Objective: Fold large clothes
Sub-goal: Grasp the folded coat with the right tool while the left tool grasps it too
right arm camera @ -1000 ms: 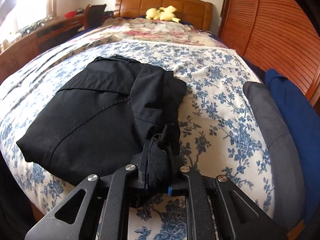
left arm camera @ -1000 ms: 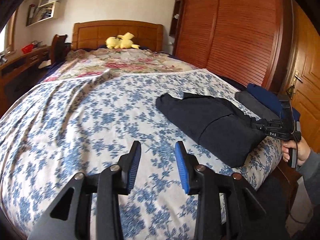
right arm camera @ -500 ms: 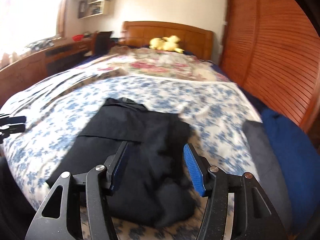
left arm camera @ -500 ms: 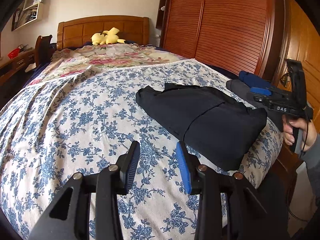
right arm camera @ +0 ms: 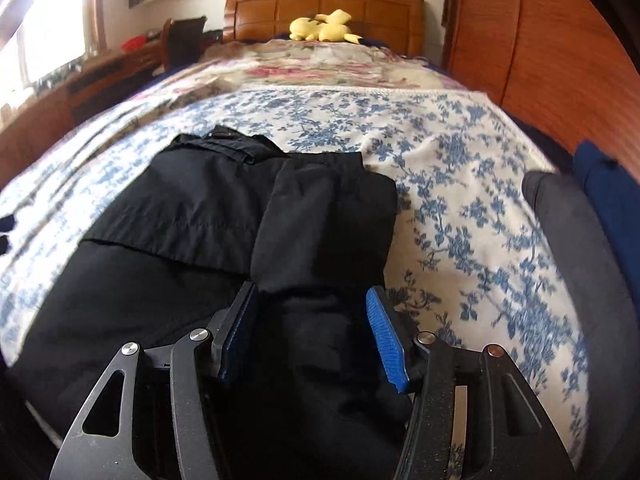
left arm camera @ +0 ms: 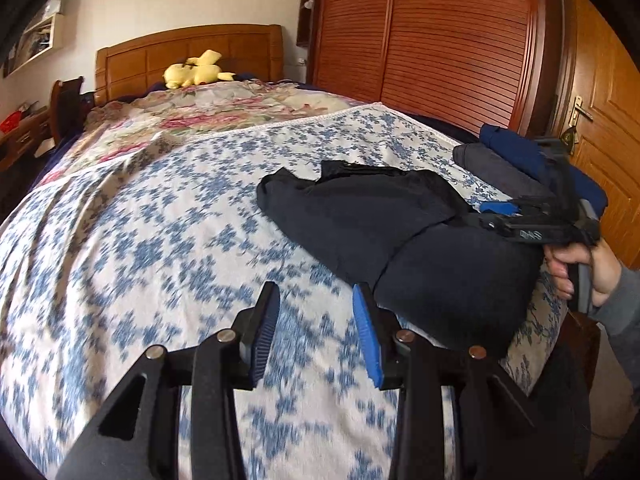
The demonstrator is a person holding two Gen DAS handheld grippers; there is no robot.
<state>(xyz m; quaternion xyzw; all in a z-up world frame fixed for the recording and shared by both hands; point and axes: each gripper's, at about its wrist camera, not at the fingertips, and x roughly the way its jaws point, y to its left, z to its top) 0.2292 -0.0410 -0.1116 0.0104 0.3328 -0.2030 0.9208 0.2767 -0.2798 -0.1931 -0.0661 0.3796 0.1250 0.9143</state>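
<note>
- The folded black garment (right arm camera: 248, 240) lies on the bed (left arm camera: 160, 240), near its foot and toward the wardrobe side, on the blue-flowered cover.
- The right gripper (right arm camera: 312, 332) hangs just over the garment's near end; its jaws have just been opening and now stand apart, cloth below them but not pinched.
- The left gripper (left arm camera: 316, 332) hovers over bare cover beside the garment, jaws partly open, holding nothing.
- A grey and a blue folded piece (left arm camera: 516, 168) lie beyond it.
</note>
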